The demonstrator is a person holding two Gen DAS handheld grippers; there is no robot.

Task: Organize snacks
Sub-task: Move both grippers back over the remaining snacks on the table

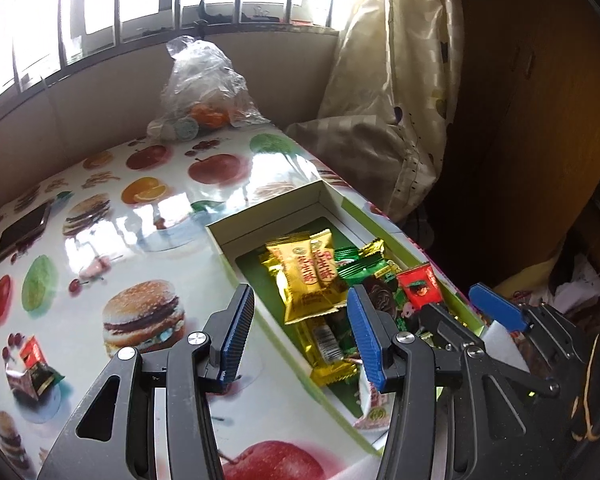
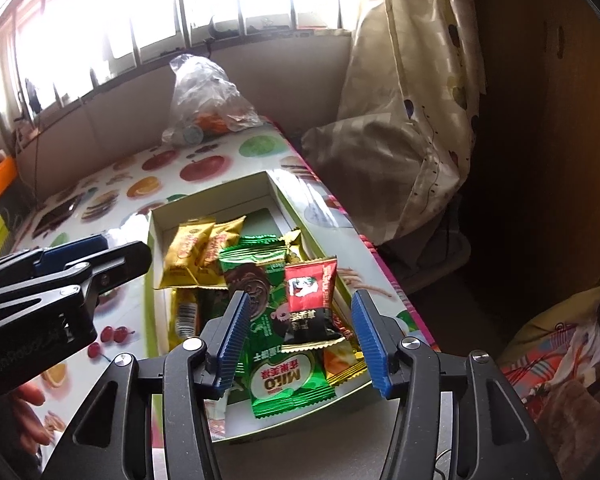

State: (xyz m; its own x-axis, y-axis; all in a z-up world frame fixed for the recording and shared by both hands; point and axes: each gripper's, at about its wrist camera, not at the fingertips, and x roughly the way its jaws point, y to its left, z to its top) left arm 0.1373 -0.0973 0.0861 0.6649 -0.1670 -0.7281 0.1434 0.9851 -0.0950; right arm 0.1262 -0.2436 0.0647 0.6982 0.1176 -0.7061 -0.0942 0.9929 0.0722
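Lying flat, the green Milo packet (image 2: 288,376) runs lengthwise along the box (image 2: 156,264).

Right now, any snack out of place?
Yes. One red and black snack packet lies alone on the table, left of the box, while the other packets are piled inside it. Nothing looks spilled or torn.

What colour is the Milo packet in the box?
Green, with a red logo; the Milo packet shows best in the right wrist view.
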